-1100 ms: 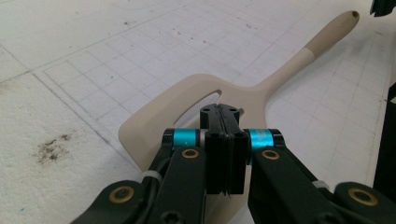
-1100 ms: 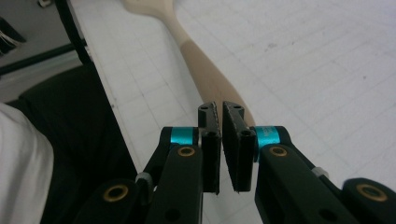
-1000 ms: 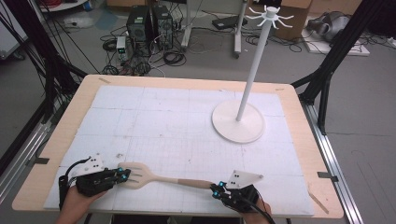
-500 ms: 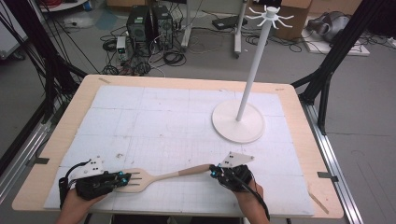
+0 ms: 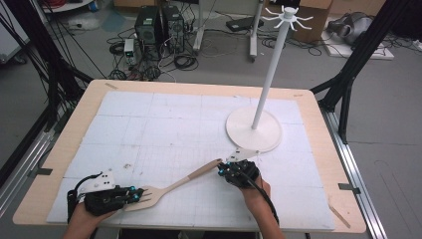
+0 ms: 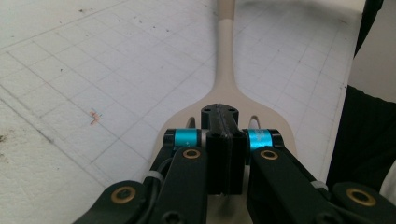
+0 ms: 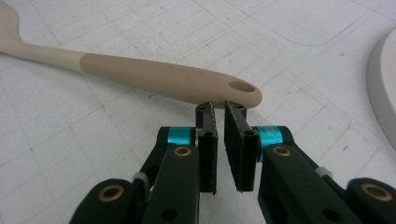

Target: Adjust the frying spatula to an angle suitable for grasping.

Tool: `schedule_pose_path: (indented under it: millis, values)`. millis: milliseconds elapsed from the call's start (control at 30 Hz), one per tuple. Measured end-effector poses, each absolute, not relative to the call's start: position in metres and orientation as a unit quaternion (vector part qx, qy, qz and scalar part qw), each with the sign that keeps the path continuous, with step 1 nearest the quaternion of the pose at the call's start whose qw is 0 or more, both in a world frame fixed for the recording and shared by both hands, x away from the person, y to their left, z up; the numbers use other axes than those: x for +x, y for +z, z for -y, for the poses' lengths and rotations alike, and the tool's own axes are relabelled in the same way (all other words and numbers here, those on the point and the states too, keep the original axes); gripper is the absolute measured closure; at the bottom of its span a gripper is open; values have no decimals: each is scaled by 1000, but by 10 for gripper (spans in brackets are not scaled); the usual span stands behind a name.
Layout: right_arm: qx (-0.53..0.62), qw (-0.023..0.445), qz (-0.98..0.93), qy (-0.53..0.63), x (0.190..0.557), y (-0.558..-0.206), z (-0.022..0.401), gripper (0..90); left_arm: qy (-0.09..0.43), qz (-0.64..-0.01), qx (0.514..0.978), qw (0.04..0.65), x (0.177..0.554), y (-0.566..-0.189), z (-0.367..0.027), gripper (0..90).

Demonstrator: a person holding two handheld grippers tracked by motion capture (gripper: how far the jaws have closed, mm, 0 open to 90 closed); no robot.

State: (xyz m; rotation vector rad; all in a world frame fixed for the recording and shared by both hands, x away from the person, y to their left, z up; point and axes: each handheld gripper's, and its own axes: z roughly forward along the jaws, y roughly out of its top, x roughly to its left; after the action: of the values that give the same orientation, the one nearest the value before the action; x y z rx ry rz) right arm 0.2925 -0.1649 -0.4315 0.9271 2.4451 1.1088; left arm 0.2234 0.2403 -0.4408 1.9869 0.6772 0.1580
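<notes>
One beige slotted spatula [image 5: 171, 187] lies on the table, its flat head near the left front and its handle running up and to the right toward the middle. Two hand-held grippers work on it. The left gripper [image 5: 133, 194] sits at the near left, its jaws pressed together on the spatula head [image 6: 233, 100], so the head is pinched between them. The right gripper [image 5: 222, 171] sits just beside the handle end; its jaws stand a narrow gap apart and have just been opening, with nothing between them. In the right gripper view the rounded handle tip with its one hanging hole [image 7: 241, 87] lies just beyond the jaw tips, not clamped. A faint embossed word runs along the handle, too small to read.

One white hanging stand [image 5: 268, 74] rises at the far right of the mat, with a round base [image 5: 254, 130] and a ring of hooks at the top. The right gripper is near the front edge of that base.

The table [image 5: 74, 129] is pale wood, covered by a white gridded mat [image 5: 164, 124] with scuffs and a small orange mark [image 6: 95, 116]. Beyond the table, a grey floor holds two dark computer towers [image 5: 159, 22], tangled cables and black frame legs.
</notes>
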Motion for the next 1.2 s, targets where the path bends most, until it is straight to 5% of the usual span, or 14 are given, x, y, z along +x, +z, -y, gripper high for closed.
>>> schedule_pose_path:
  millis: [100,267,367,433,500,667,1200]
  values:
    - [330,153,-843,396,288,-428,172,806,60,-279,807,517,224,-438,-243,875]
    - [348,166,-828,406,276,-424,193,729,73,-293,786,539,225,-435,-247,674]
    - [365,203,-813,406,260,-419,217,537,98,-323,755,562,227,-431,-253,445]
    - [374,209,-806,408,255,-418,224,483,108,-331,747,567,228,-429,-256,417]
    - [403,241,-780,414,243,-412,245,321,114,-338,738,572,229,-428,-258,340]
    - [422,260,-754,431,228,-406,267,181,137,-354,714,588,232,-423,-262,246]
    - [449,283,-716,454,203,-409,298,165,183,-363,704,583,226,-419,-269,211]
